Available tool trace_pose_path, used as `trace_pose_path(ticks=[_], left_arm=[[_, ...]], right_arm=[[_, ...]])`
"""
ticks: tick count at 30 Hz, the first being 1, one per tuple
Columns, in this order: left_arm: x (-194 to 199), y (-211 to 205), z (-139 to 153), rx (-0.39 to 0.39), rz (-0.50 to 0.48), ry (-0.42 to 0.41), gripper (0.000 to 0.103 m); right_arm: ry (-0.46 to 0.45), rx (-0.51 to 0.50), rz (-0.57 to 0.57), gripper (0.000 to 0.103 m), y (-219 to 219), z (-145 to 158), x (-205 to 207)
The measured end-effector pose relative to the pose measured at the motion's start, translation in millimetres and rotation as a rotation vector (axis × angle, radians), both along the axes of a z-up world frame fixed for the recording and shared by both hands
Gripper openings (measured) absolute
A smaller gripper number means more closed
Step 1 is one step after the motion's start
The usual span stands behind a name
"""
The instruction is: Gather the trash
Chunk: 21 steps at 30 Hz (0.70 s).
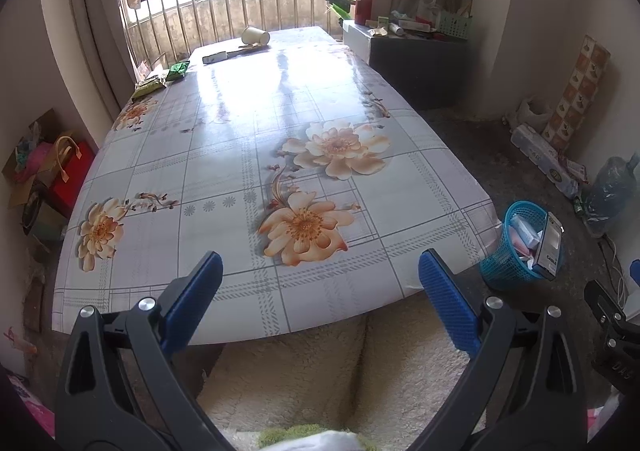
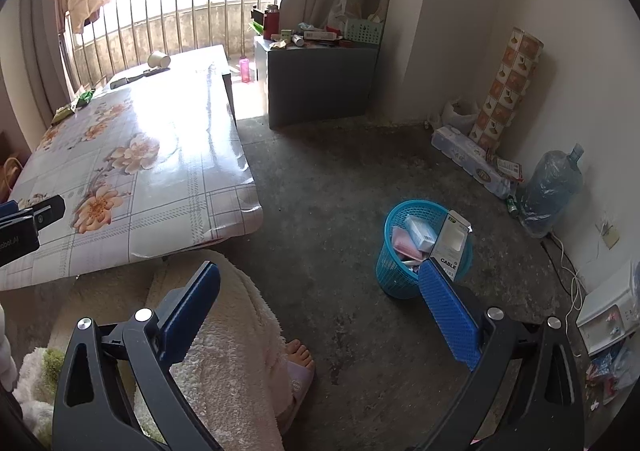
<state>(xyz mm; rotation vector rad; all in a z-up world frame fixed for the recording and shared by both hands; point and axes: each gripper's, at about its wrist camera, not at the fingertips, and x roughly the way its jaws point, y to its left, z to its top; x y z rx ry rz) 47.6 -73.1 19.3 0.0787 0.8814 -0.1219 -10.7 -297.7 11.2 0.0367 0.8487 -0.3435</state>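
A blue mesh trash basket (image 2: 404, 275) stands on the floor right of the table, holding several boxes, one a white cable box (image 2: 450, 241); it also shows in the left wrist view (image 1: 506, 269). On the far end of the flowered table (image 1: 224, 155) lie a tipped paper cup (image 1: 255, 35), a flat white-and-dark packet (image 1: 216, 57) and two green wrappers (image 1: 178, 71) (image 1: 149, 87). My left gripper (image 1: 320, 273) is open and empty over the table's near edge. My right gripper (image 2: 318, 283) is open and empty above the floor, left of the basket.
A grey cabinet (image 2: 320, 79) with clutter stands past the table. A water jug (image 2: 550, 187), a paper-roll pack (image 2: 472, 161) and a patterned roll (image 2: 508, 87) lie along the right wall. The person's robed legs and slippered foot (image 2: 298, 375) are below the grippers.
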Motion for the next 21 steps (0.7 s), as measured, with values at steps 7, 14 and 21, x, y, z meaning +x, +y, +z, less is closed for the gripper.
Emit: trace_pose_path(ticks=[7,14,21], left_arm=[[-1.7,0.4,0.9,-0.01,-0.009,0.01,0.094],[-3.0,0.8,0.3,-0.016,-0.016,0.015,0.094],[-1.7,1.6,-1.3,-0.03,-0.019,0.031,0.094]], right_arm=[[0.0,-0.006,0.009,0.096,3.9,1.2,-1.4],[0.003,-0.008,0.018,0.096,5.3,0.9,-1.2],[0.0,-0.008,0.017,0.096,5.2,2.4,-0.5]])
